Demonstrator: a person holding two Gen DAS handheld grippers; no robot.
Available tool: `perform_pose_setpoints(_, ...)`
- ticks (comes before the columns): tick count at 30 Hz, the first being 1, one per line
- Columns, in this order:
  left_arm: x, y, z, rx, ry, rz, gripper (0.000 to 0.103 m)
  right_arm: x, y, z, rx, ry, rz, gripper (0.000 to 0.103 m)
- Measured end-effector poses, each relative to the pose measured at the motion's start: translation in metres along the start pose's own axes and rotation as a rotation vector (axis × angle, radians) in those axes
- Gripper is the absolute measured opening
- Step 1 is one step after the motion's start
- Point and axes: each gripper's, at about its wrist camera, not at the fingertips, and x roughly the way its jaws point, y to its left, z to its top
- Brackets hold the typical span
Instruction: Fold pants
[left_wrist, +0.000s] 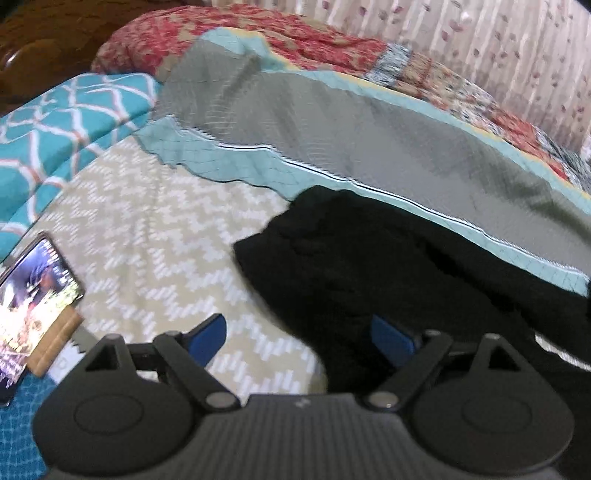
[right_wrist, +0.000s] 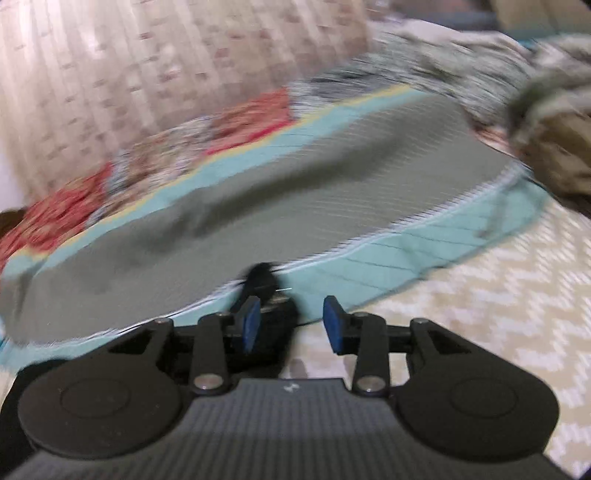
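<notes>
The black pants (left_wrist: 388, 266) lie bunched on the zigzag-patterned bedsheet (left_wrist: 155, 221), against the grey quilt (left_wrist: 332, 133); no neat fold shows yet, so most folding looks left. The left gripper (left_wrist: 299, 338) gapes wide over their edge, gripping nothing. The right gripper (right_wrist: 291, 325) stands partly apart, dark cloth by its left pad, unpinched.

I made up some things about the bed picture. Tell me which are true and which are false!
1. The pants are black. True.
2. A lit phone lies on the bed. True.
3. The left tongs are squeezed shut. False: they stand wide open.
4. The bedsheet is plain red. False: it is beige with white zigzags.
5. The right tongs are open. True; black cloth sits by their left pad.
</notes>
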Motion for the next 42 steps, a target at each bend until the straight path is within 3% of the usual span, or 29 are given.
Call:
perform_pose_setpoints(3, 0.003, 0.008, -0.001, -0.041, 0.017, 0.004, 0.089, 0.016, -0.004, 0.001, 0.095, 0.039, 0.016, 0.06)
perform_pose_setpoints(8, 0.009, 0.003, -0.005, -0.035, 0.046, 0.008, 0.089, 0.043, 0.033, -0.012, 0.045, 0.088, 0.04, 0.061)
perform_pose_setpoints(9, 0.009, 0.002, -0.005, -0.034, 0.048, 0.009, 0.088, 0.055, 0.044, -0.015, 0.013, 0.134, 0.017, 0.034)
perform_pose_setpoints(10, 0.009, 0.001, -0.005, -0.033, 0.051, 0.01, 0.087, 0.065, 0.052, -0.018, -0.023, 0.174, 0.004, 0.019)
perform_pose_setpoints(11, 0.007, 0.001, -0.004, -0.032, 0.052, 0.013, 0.087, 0.068, 0.058, -0.018, -0.066, 0.182, -0.025, 0.018)
perform_pose_setpoints(13, 0.002, 0.002, -0.004, -0.028, 0.042, 0.016, 0.086, 0.05, 0.058, -0.004, -0.102, 0.075, -0.061, 0.015)
perform_pose_setpoints(17, -0.006, 0.009, -0.004, -0.031, 0.033, 0.009, 0.087, -0.009, 0.011, 0.039, -0.073, -0.115, -0.261, 0.014)
perform_pose_setpoints(18, -0.006, 0.01, -0.006, -0.034, 0.042, 0.006, 0.087, -0.02, -0.005, 0.045, -0.06, -0.132, -0.314, 0.012)
perform_pose_setpoints(19, -0.003, 0.012, -0.008, -0.04, 0.06, -0.001, 0.087, -0.029, -0.022, 0.05, -0.047, -0.139, -0.37, 0.003)
perform_pose_setpoints(22, 0.003, 0.013, -0.016, -0.07, 0.108, -0.04, 0.088, -0.046, -0.073, 0.052, -0.014, -0.171, -0.666, 0.01)
perform_pose_setpoints(23, 0.001, 0.013, -0.018, -0.077, 0.115, -0.052, 0.088, -0.05, -0.088, 0.048, 0.036, -0.156, -0.735, 0.014)
perform_pose_setpoints(24, -0.002, 0.013, -0.02, -0.08, 0.118, -0.067, 0.089, -0.059, -0.1, 0.044, 0.105, -0.134, -0.734, 0.015)
perform_pose_setpoints(26, -0.01, 0.015, -0.022, -0.089, 0.127, -0.103, 0.093, -0.083, -0.106, 0.03, 0.206, -0.163, -0.598, 0.015)
perform_pose_setpoints(27, -0.014, 0.019, -0.023, -0.099, 0.135, -0.122, 0.096, -0.092, -0.099, 0.021, 0.197, -0.166, -0.543, 0.017)
perform_pose_setpoints(28, -0.018, 0.022, -0.025, -0.112, 0.145, -0.141, 0.096, -0.098, -0.087, 0.013, 0.164, -0.151, -0.494, 0.018)
perform_pose_setpoints(30, -0.027, 0.03, -0.029, -0.147, 0.16, -0.164, 0.096, -0.106, -0.058, -0.011, 0.101, -0.103, -0.357, 0.036)
perform_pose_setpoints(32, -0.033, 0.04, -0.036, -0.198, 0.171, -0.188, 0.096, -0.114, -0.024, -0.039, 0.042, -0.041, -0.197, 0.045)
perform_pose_setpoints(36, -0.024, 0.055, -0.059, -0.374, 0.24, -0.317, 0.096, -0.129, 0.044, -0.099, -0.106, 0.073, 0.015, 0.046)
perform_pose_setpoints(38, -0.008, 0.053, -0.071, -0.443, 0.267, -0.37, 0.083, -0.128, 0.076, -0.124, -0.175, 0.132, 0.083, 0.046)
perform_pose_setpoints(39, 0.0, 0.049, -0.077, -0.462, 0.277, -0.393, 0.054, -0.124, 0.091, -0.136, -0.194, 0.159, 0.106, 0.046)
perform_pose_setpoints(40, 0.003, 0.043, -0.081, -0.473, 0.285, -0.399, 0.037, -0.119, 0.102, -0.146, -0.193, 0.186, 0.121, 0.046)
perform_pose_setpoints(42, -0.013, 0.028, -0.077, -0.42, 0.223, -0.372, 0.021, -0.107, 0.118, -0.159, -0.183, 0.254, 0.142, 0.046)
